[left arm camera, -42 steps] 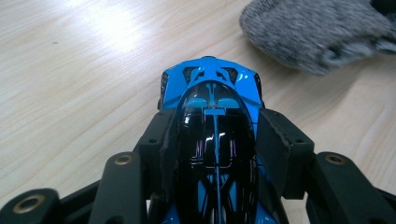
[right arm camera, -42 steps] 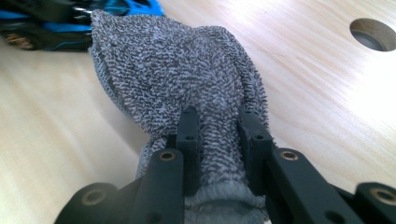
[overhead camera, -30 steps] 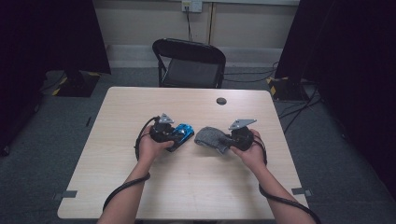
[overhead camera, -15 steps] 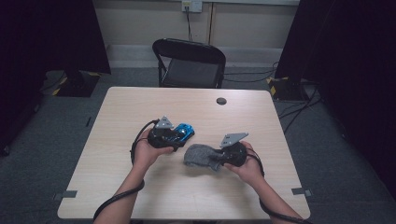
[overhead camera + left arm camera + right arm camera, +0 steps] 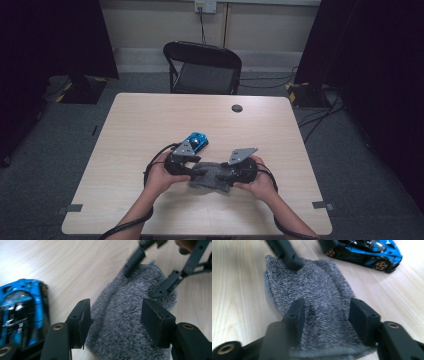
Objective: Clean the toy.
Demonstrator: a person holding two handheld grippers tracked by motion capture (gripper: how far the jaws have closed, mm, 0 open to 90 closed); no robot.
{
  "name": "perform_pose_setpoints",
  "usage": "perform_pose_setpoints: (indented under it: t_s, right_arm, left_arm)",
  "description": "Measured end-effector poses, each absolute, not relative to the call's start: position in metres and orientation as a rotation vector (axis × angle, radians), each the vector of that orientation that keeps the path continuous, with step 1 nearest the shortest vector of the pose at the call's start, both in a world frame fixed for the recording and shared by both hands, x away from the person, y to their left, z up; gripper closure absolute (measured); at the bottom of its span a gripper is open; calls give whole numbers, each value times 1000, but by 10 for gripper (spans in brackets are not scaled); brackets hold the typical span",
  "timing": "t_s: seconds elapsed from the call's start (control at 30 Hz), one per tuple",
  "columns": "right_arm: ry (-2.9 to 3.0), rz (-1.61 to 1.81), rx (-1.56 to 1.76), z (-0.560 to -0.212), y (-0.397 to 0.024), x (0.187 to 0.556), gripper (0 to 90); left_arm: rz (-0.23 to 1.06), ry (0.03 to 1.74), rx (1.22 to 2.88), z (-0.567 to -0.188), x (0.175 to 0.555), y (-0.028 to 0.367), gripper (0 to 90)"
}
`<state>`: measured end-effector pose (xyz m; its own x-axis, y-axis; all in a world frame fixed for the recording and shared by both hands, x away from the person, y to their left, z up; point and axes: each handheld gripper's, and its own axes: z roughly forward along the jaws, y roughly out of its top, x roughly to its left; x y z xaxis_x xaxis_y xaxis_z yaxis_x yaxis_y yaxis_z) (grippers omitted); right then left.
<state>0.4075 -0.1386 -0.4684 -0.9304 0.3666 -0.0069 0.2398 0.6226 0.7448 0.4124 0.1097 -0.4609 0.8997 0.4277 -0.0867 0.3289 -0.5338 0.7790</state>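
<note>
Table (image 5: 150, 120): toy car's (image 5: 364, 252) gold wheels, right gripper view.

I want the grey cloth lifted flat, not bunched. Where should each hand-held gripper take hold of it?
Judging by its pose, the grey cloth lies flat and long between them, so pinch its two short ends: left hand-held gripper from the end beside the blue toy car, right hand-held gripper from the opposite end, jaws low over the edge.
</note>
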Motion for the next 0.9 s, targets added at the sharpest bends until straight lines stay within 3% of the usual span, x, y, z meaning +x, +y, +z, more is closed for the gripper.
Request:
perform_pose_setpoints:
  t_s: [0.5,0.73,0.9]
  right_arm:
    - [2610,1284,680,-462,-174,420,290]
    - [2592,1291,785,-467,-172,428,200]
    - [2565,1277,821,-459,-160,441,180]
  left_arm:
    - [105,446,2340,-487,410,75,378]
    - [53,478,2346,-484,404,76,672]
    - [80,553,2351,-474,394,93,717]
